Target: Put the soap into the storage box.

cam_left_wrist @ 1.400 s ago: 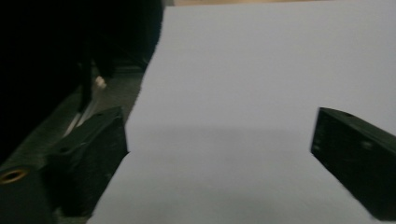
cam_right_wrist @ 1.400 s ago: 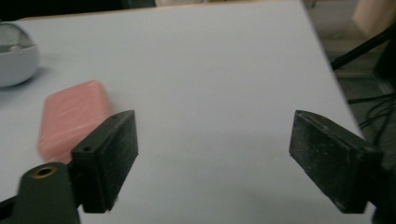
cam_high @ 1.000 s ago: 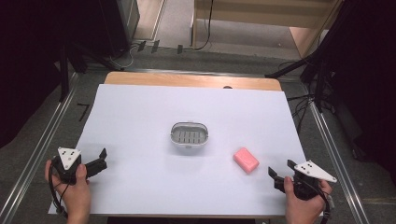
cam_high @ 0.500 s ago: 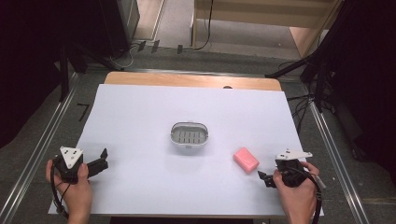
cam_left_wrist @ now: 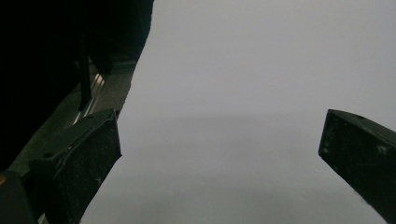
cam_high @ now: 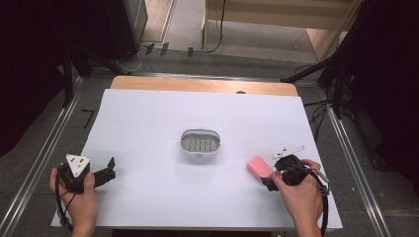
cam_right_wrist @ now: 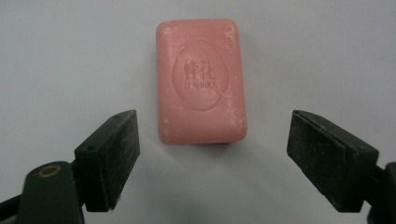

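Soap (cam_right_wrist: 201, 81), a pink stamped bar, lies flat on the white table (cam_high: 148, 128) just ahead of the right claw (cam_right_wrist: 212, 156), whose jaws stand spread either side of it, untouched. Left claw (cam_left_wrist: 219, 154) rests low, jaws also spread.

L hand (cam_high: 79, 190): near-left of table, fist round gripper body, forearm in from bottom edge.
L gripper (cam_high: 109, 169): low over the surface, pointing right, grey plate on top; jaws wide apart in own view, nothing betw them.
R hand (cam_high: 296, 190): near-right, wrapped round gripper, knuckles up.
R gripper (cam_right_wrist: 212, 154): tipped down, pointing left; jaws spread wide, touching nothing.
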Demonstrator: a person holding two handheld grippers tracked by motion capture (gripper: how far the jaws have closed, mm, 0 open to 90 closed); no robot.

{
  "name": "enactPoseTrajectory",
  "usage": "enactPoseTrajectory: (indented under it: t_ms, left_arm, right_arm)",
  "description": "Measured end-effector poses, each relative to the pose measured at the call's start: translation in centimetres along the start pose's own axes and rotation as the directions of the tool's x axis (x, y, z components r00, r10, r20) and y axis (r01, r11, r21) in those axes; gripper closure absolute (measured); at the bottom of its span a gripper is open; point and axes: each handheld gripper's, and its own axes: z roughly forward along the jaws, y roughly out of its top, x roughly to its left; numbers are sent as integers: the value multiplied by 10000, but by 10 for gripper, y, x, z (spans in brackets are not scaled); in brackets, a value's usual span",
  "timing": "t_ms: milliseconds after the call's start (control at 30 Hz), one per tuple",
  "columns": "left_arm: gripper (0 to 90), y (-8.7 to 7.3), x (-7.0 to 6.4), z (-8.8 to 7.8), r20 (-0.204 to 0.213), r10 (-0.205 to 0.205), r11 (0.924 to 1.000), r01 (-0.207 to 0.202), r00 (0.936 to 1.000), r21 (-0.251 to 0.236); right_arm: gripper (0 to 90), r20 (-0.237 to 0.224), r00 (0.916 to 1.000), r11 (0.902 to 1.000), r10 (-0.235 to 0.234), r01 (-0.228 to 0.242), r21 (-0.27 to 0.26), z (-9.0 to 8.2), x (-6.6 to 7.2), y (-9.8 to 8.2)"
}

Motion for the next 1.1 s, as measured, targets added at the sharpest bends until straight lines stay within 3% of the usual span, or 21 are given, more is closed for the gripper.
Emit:
enactPoseTrajectory:
  t_ms: [500,900,1100]
  left_arm:
    - [0,1,-2,2,-20,268,9993,-267,9996,252]
    - [0,1,-4,3,0,425,9987,-425,9991,278]
    - [0,1,-4,3,4,419,9986,-419,9991,322]
  right_arm:
    - [230,-196,9994,9962,288,-270,834,25,4,27]
    - [283,-87,9980,9912,619,-604,1175,37,5,32]
    - [360,-189,9972,9885,719,-688,1345,40,4,33]
